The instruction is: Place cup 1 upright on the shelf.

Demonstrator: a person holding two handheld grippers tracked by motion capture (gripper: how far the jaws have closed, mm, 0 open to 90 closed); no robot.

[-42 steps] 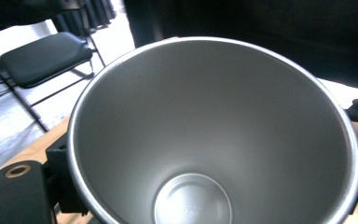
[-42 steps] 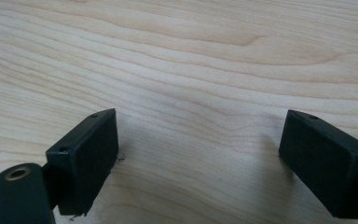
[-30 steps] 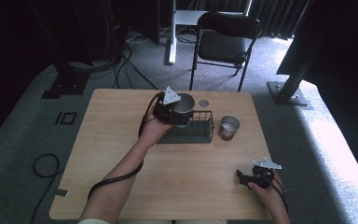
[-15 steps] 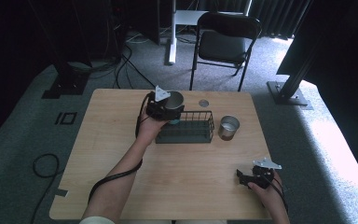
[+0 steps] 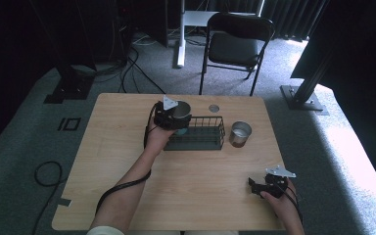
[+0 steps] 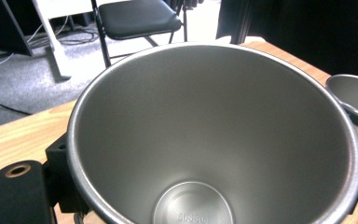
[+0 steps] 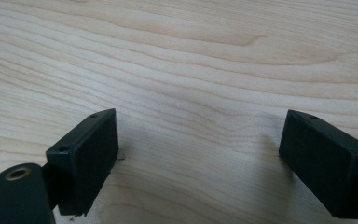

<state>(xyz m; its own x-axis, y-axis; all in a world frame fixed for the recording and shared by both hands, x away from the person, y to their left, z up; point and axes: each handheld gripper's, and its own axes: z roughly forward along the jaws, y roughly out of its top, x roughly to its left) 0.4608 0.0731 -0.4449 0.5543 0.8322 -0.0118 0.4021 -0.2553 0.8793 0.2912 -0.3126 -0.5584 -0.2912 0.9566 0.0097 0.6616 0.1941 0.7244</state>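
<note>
My left gripper (image 5: pixel 176 117) is shut on a steel cup (image 5: pixel 181 108) and holds it upright, above the left end of a black wire basket (image 5: pixel 200 133). In the left gripper view the cup's empty inside (image 6: pixel 223 130) opens toward the camera, with the black jaws pressed on either side of its wall. A second steel cup (image 5: pixel 240 133) stands on the table just right of the basket, and its rim (image 6: pixel 354 93) also shows in the left gripper view. My right gripper (image 5: pixel 257 185) rests near the table's front right edge. Its jaws (image 7: pixel 198 158) stand wide open over bare wood.
A small round metal disc (image 5: pixel 214 108) lies on the wooden table (image 5: pixel 112 147) behind the basket. A black folding chair (image 5: pixel 235 46) stands beyond the far edge. Cables and stand bases lie on the grey carpet to the left and right.
The left hand has carried the steel cup a little to the left, toward the basket's left end. The right gripper has stayed where it was.
</note>
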